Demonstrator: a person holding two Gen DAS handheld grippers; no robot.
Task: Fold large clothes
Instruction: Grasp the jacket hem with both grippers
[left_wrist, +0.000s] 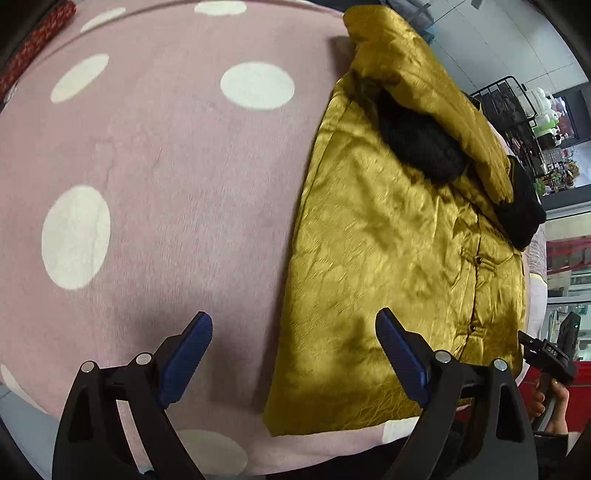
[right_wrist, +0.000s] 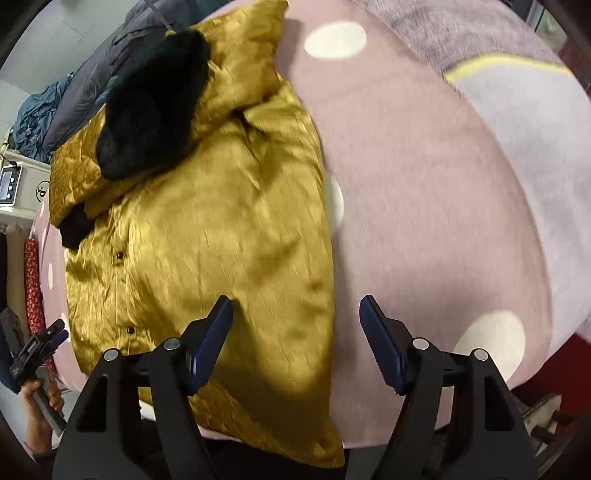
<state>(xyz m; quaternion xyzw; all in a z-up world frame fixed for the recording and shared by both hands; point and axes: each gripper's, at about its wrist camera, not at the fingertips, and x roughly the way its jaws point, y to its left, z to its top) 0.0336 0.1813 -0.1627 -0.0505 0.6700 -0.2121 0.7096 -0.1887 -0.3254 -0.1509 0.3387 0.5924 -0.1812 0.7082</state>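
Count: one gold satin jacket, black fur trim, two grippers.
Jacket: laid folded on the pink white-dotted blanket, hem at the near edge.
Left gripper: fingers spread, nothing held.
Right gripper: fingers spread, nothing held.
Room: open blanket is seen on both sides.

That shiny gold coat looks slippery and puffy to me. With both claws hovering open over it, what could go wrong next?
Both the left gripper and right gripper are open and hold nothing. The gold coat looks glossy and thick, so a pinch may slip or the fold spring back. Its near hem lies at the edge of the pink dotted blanket and might slide off. The black fur trim could bunch inside a fold.
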